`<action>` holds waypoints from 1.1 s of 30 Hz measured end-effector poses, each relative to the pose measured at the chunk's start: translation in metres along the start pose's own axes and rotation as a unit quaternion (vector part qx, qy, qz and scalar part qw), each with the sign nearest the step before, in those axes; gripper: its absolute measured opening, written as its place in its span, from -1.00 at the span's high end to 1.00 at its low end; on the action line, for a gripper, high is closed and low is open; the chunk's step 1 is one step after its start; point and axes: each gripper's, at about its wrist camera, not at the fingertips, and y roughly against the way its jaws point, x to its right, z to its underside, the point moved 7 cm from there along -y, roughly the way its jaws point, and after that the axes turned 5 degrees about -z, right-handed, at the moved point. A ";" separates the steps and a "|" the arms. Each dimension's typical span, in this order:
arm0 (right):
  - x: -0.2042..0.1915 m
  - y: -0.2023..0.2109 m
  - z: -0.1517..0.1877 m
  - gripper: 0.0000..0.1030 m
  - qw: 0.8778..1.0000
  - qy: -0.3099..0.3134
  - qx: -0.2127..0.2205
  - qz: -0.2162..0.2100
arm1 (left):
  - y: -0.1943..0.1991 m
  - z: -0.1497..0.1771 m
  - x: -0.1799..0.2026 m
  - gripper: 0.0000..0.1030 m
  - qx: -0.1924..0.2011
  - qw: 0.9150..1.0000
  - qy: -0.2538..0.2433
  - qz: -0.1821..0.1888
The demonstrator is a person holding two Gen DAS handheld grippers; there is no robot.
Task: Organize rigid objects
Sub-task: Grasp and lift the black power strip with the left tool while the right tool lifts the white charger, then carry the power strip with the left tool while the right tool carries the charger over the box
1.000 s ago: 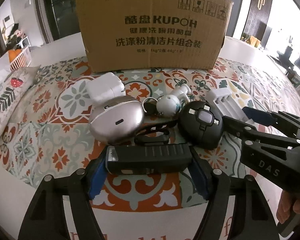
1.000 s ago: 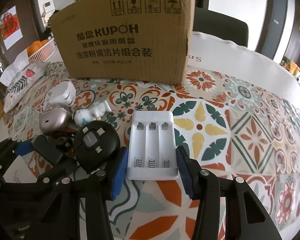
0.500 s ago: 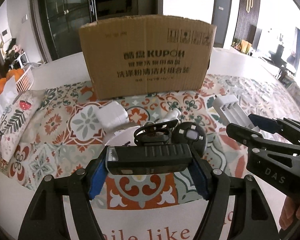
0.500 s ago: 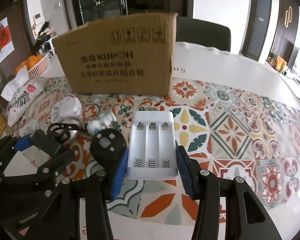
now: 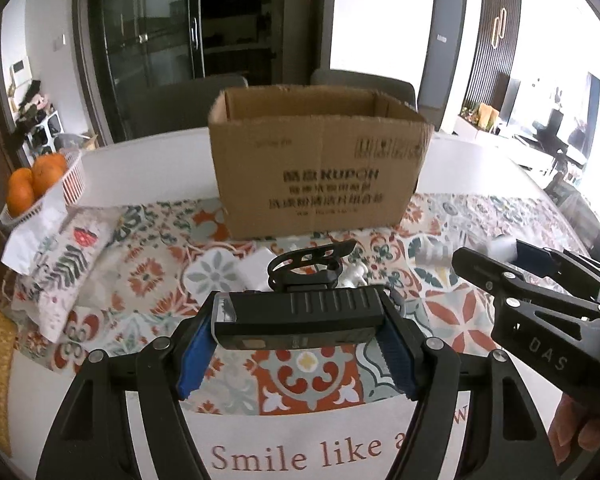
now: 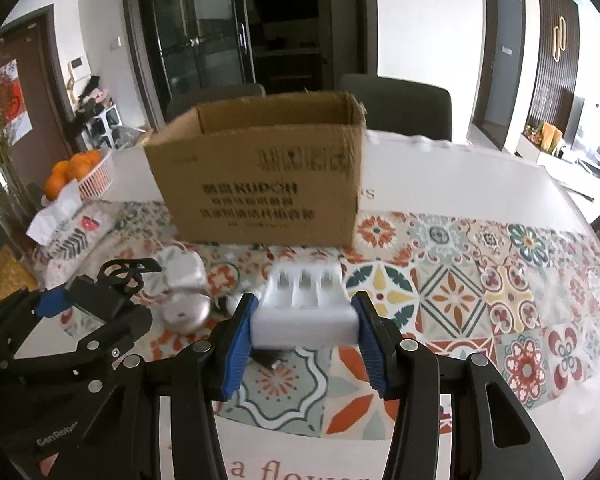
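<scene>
My left gripper (image 5: pixel 296 344) is shut on a black bike light (image 5: pixel 298 316) with a strap mount on top, held above the patterned mat. My right gripper (image 6: pixel 305 332) is shut on a white battery charger (image 6: pixel 304 304), also lifted off the table. Each gripper shows in the other's view: the right gripper (image 5: pixel 532 276) at the right edge, the left gripper (image 6: pixel 60 320) at the lower left. An open cardboard box (image 5: pixel 320 160) stands upright behind them, its inside partly visible. A silver oval case (image 6: pixel 188 312) and a white adapter (image 6: pixel 180 272) lie on the mat below.
A tissue pack (image 5: pixel 68 256) and a basket of oranges (image 5: pixel 40 184) sit at the left. Dark chairs (image 6: pixel 396 104) stand behind the table. A small white figure (image 5: pixel 354 274) peeks out behind the bike light. The patterned mat (image 6: pixel 500 280) stretches to the right.
Both grippers have risen with their objects, the bike light and the charger. The box's open top has come into view and the items on the mat have dropped lower.
</scene>
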 end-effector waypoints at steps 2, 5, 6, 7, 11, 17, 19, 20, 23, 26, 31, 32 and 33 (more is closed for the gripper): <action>-0.005 0.006 -0.006 0.05 1.000 0.001 0.009 -0.001 | 0.007 -0.006 -0.005 -0.41 0.012 1.000 0.002 -0.005; -0.011 0.010 -0.011 0.05 1.000 0.002 0.017 -0.005 | 0.013 -0.012 -0.009 -0.41 0.020 1.000 0.009 -0.006; -0.013 0.011 -0.013 0.05 1.000 0.002 0.019 -0.006 | 0.016 -0.013 -0.011 -0.41 0.024 1.000 0.008 -0.007; -0.014 0.013 -0.014 0.05 1.000 0.002 0.019 -0.008 | 0.018 -0.014 -0.012 -0.41 0.026 1.000 0.007 -0.008; -0.018 0.020 -0.019 0.05 1.000 0.000 0.025 -0.015 | 0.025 -0.022 -0.015 -0.41 0.035 0.999 0.009 -0.005; -0.024 0.029 -0.038 0.05 0.999 0.007 0.045 -0.016 | 0.036 -0.044 -0.019 -0.41 0.057 0.998 0.006 -0.002; -0.026 0.033 -0.047 0.05 0.998 0.009 0.053 -0.016 | 0.040 -0.053 -0.020 -0.41 0.066 0.998 0.006 0.002; -0.027 0.034 -0.051 0.05 0.998 0.010 0.056 -0.017 | 0.042 -0.058 -0.021 -0.41 0.071 0.997 0.006 0.000; -0.030 0.040 -0.069 0.05 0.997 0.017 0.071 -0.012 | 0.046 -0.074 -0.025 -0.41 0.087 0.996 0.004 0.000; -0.034 0.043 -0.085 0.05 0.996 0.024 0.085 -0.011 | 0.049 -0.088 -0.028 -0.41 0.099 0.995 0.002 0.001; -0.037 0.044 -0.110 0.05 0.994 0.028 0.103 -0.011 | 0.051 -0.113 -0.031 -0.41 0.112 0.994 -0.004 -0.001; -0.036 0.044 -0.115 0.05 0.994 0.027 0.105 -0.011 | 0.051 -0.119 -0.031 -0.41 0.115 0.993 -0.006 -0.001; -0.036 0.044 -0.120 0.05 0.994 0.025 0.108 -0.012 | 0.050 -0.123 -0.031 -0.41 0.116 0.993 -0.009 -0.003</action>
